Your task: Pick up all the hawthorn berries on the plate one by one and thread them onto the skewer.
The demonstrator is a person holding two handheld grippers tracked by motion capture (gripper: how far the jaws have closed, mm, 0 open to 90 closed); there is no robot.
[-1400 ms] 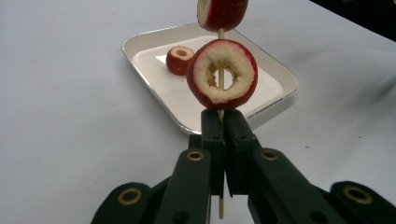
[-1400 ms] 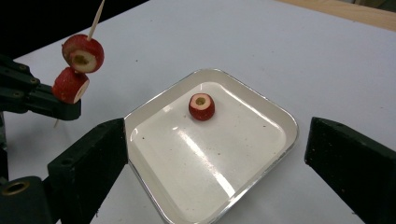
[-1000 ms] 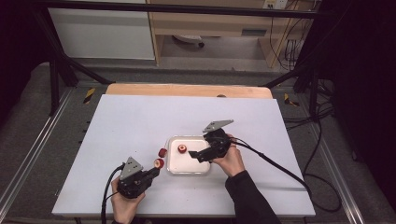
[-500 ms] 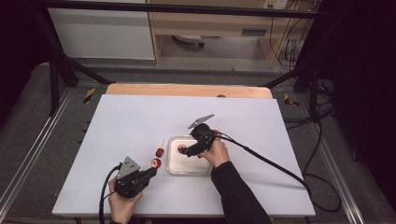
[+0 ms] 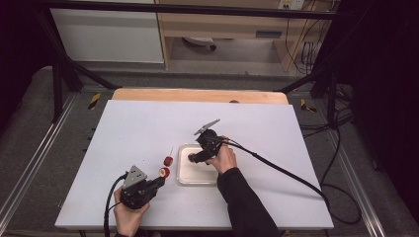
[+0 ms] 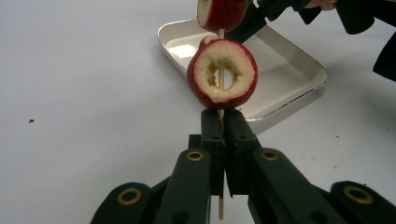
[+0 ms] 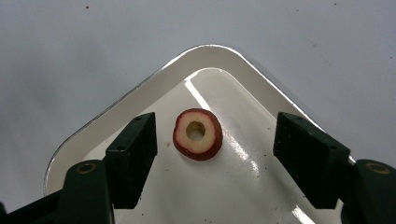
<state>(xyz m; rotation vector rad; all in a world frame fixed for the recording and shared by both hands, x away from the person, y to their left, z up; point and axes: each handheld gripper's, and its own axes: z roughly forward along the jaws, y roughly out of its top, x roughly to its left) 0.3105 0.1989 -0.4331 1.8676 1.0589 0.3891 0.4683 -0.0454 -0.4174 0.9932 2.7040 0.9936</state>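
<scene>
Now that the right tongs (image 7: pixel 212 158) have swung in over the shallow white tray (image 7: pixel 140 98), jaws spread around a cored red apple ring (image 7: pixel 198 134), left tongs (image 6: pixel 223 135) pinch the thin wooden skewer (image 6: pixel 221 79) carrying two slices — likely third pickup next.

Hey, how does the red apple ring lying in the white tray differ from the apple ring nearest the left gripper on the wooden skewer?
The red apple ring in the tray lies flat and loose on the white tray, between the right gripper's open jaws, untouched. The apple ring on the skewer is threaded onto the thin wooden skewer, off the table, with the left gripper shut on the stick. Its hole looks wider and more ragged. Both have red skin, pale flesh and a cored centre.
</scene>
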